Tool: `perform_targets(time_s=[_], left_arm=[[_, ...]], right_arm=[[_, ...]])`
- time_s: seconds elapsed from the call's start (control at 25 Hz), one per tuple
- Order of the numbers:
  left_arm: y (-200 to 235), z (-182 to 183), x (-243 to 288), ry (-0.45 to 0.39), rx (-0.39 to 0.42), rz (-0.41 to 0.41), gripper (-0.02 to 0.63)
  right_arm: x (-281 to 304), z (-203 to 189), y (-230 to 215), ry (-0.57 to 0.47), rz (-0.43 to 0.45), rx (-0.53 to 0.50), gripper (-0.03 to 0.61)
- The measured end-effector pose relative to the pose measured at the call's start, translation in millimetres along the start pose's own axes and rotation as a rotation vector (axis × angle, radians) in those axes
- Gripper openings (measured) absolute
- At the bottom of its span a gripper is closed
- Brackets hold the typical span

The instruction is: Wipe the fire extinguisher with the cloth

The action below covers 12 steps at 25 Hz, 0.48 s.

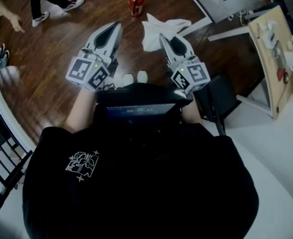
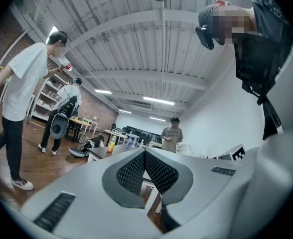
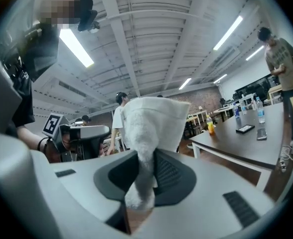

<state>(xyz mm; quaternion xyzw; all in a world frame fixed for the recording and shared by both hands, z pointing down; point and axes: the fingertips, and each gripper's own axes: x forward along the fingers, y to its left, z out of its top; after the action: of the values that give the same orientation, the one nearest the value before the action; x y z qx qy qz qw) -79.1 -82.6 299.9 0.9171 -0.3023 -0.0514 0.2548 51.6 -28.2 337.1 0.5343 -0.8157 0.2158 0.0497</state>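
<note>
A red fire extinguisher [image 1: 136, 2] stands on the wooden floor ahead, at the top of the head view. My right gripper [image 1: 164, 36] is shut on a white cloth [image 1: 159, 27], which fans out past its tip toward the extinguisher. In the right gripper view the cloth [image 3: 147, 133] sticks up from between the jaws. My left gripper [image 1: 117, 26] is held beside it, left of the cloth, its jaws together with nothing in them. Both grippers [image 2: 145, 153] point up and forward, short of the extinguisher.
A person's legs and shoes [image 1: 57, 6] are at the top left of the floor. A black railing [image 1: 2, 148] runs down the left. A wooden board [image 1: 271, 59] and a dark table [image 3: 246, 143] are to the right. Other people stand further off [image 2: 22, 98].
</note>
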Motion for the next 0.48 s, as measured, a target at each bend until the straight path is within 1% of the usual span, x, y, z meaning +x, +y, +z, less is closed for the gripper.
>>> perform_targets(time_s=[0.16,0.48], left_arm=[[0.7,1.6,0.2,-0.003,-0.009,0.001,-0.002],[0.5,3.2,-1.7,-0.011,0.001,-0.008,-0.002]], right_arm=[[0.1,1.2,1.4,0.013,0.006,-0.014,0.087],[-0.8,3.7,2.1,0.01,-0.004,-0.036,0.087]])
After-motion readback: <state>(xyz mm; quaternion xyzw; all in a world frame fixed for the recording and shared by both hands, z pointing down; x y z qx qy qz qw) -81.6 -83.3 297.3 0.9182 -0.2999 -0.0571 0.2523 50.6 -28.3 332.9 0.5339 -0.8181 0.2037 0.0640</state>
